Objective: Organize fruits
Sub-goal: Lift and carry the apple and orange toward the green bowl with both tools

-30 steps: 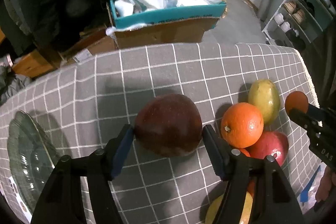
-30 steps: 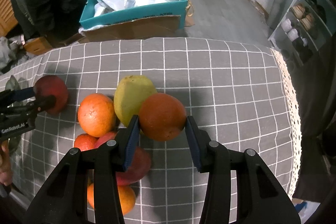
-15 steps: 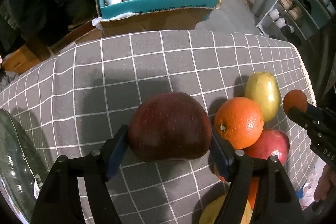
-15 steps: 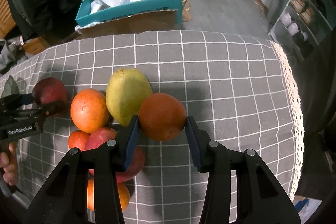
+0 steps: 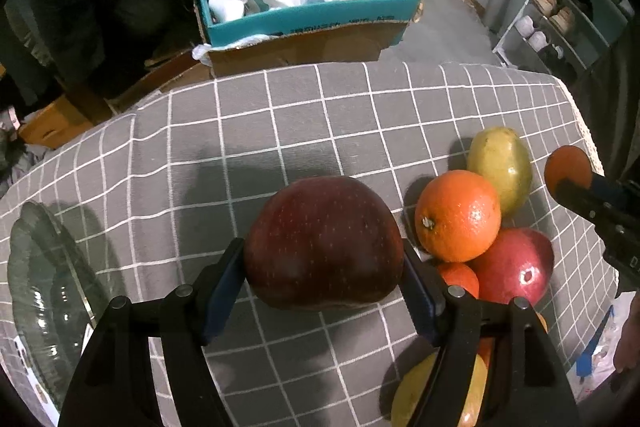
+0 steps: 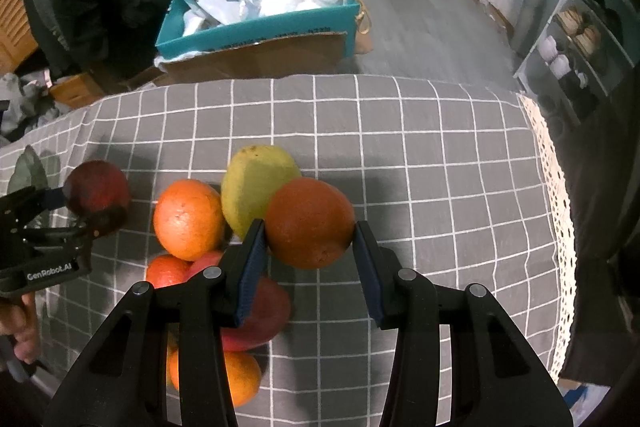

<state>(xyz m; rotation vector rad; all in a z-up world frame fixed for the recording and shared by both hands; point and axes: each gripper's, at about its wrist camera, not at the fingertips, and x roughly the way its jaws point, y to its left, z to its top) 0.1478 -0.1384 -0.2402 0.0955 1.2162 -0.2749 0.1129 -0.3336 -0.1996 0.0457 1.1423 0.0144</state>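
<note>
My left gripper [image 5: 324, 267] is shut on a dark red apple [image 5: 324, 243] and holds it above the grey checked cloth. My right gripper [image 6: 308, 247] is shut on an orange [image 6: 310, 221], held just right of the fruit pile. The pile holds a second orange [image 6: 188, 217], a green mango [image 6: 252, 187], a red fruit [image 6: 260, 315] and smaller oranges. In the left wrist view the pile lies to the right of the apple, with the orange [image 5: 458, 215] and mango [image 5: 500, 171] at its top. The left gripper with the apple [image 6: 98, 191] shows at the left of the right wrist view.
A glass plate [image 5: 44, 291] lies on the cloth at the far left. A teal cardboard box [image 5: 308, 11] with bags stands on the floor beyond the table's far edge. A shelf unit [image 6: 580, 47] stands at the right. The cloth's lace edge [image 6: 556, 195] marks the table's right side.
The left gripper has risen and shifted with the apple, which looms larger; more of the glass plate shows again. The right gripper keeps its orange and has lifted slightly away from the pile.
</note>
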